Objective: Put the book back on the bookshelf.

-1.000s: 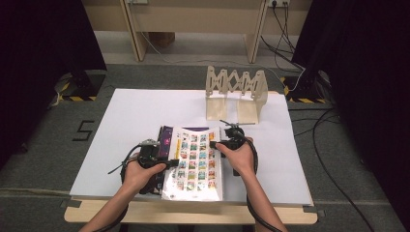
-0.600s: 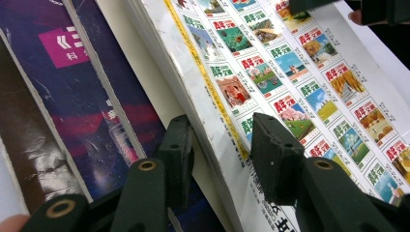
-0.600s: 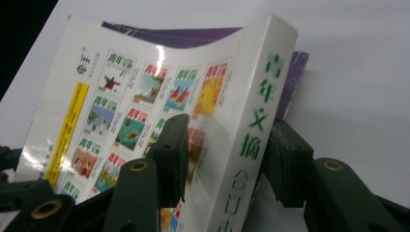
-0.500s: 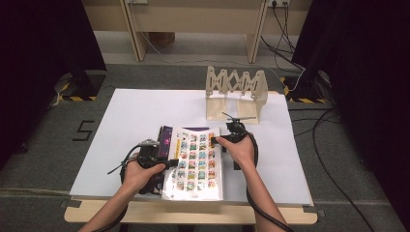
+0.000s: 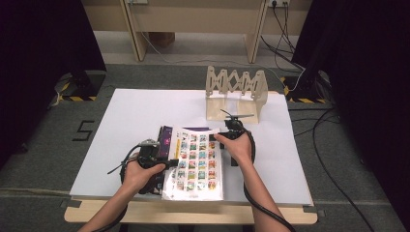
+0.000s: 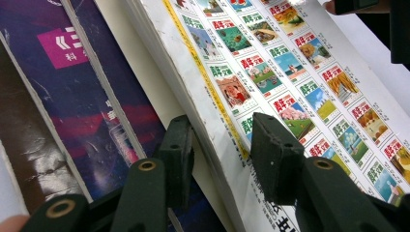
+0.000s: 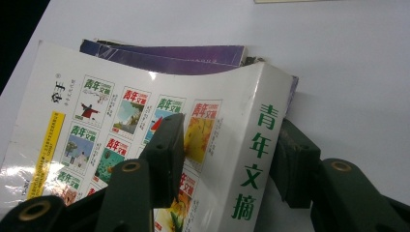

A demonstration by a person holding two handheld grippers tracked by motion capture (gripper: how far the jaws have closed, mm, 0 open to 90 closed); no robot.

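1. magazine (image 5: 196,162) with the grid of little colour pictures on its white cover is lying on top of a stack near the front edge of the white table (image 5: 135,116), its glossy cover bowing up a bit at the far end.
2. it's looking like a thick softcover, so i'm guessing fairly light but floppy and slick. pinching one corner would probably let it sag or slide, so the stiff spine edge with the green characters seems the best place to take it.
3. right gripper (image 7: 227,159) is straddling that spine at the far corner, one jaw over the cover and one against the table side. its jaws have just been opening, and i can't tell if the pads are pressing or just sitting around it.
4. left gripper (image 6: 217,150) is working the opposite long edge, jaws about halfway apart with the page block between them and one pad lying on the cover. whether it's squeezing, i can't tell.
5. purple books (image 5: 167,137) are sitting underneath, poking out on the left.
6. wooden rack (image 5: 236,92) is standing well apart at the back of the table.
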